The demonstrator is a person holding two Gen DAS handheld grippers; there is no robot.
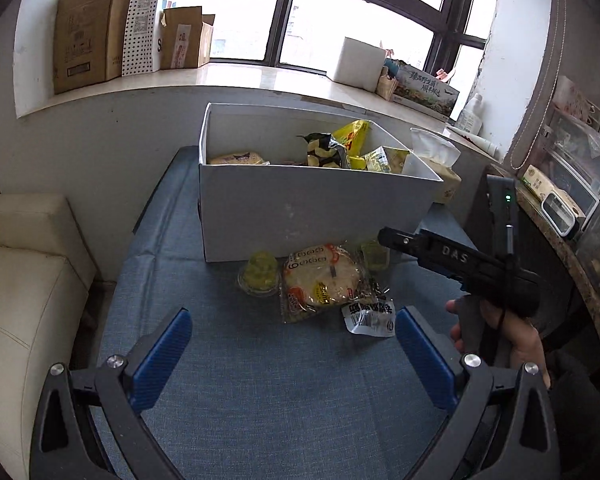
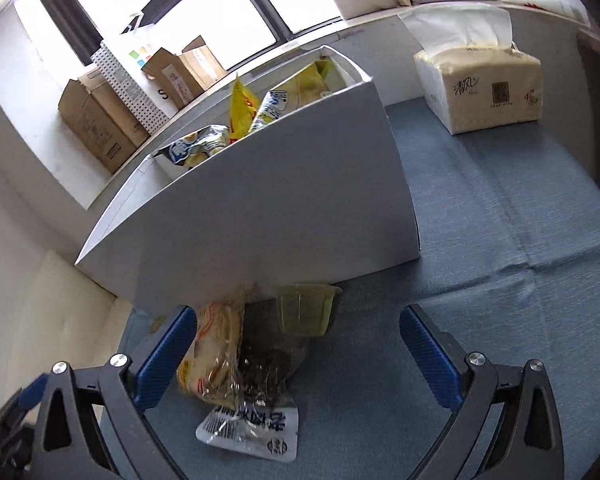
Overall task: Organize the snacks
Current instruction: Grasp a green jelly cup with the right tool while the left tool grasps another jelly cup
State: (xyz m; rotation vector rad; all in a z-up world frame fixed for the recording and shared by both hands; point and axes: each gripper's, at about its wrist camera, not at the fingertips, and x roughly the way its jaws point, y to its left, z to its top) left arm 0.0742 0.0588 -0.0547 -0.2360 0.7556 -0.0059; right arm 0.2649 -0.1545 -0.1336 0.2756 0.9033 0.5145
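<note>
- Right wrist view: right gripper fingers spread wide, empty, low over the packets on the desk.
- Left gripper likewise spread, hanging back.
- Jelly cup sits against the box; better to pinch one packet alone, then lift over the wall.

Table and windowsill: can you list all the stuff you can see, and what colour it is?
white box: 1, white, on the blue cloth, snacks inside
jelly cups: 2, yellow-green, in front of the box
round cake pack: 1, clear with orange print, between the cups
small packet: 1, silver-white, nearest the grippers
tissue pack: 1, cream, right of the box
cardboard boxes: several, brown, on the windowsill
left gripper: 1, black, blue pads, open
right gripper: 1, same, open
hand: 1, holding the right gripper
</note>
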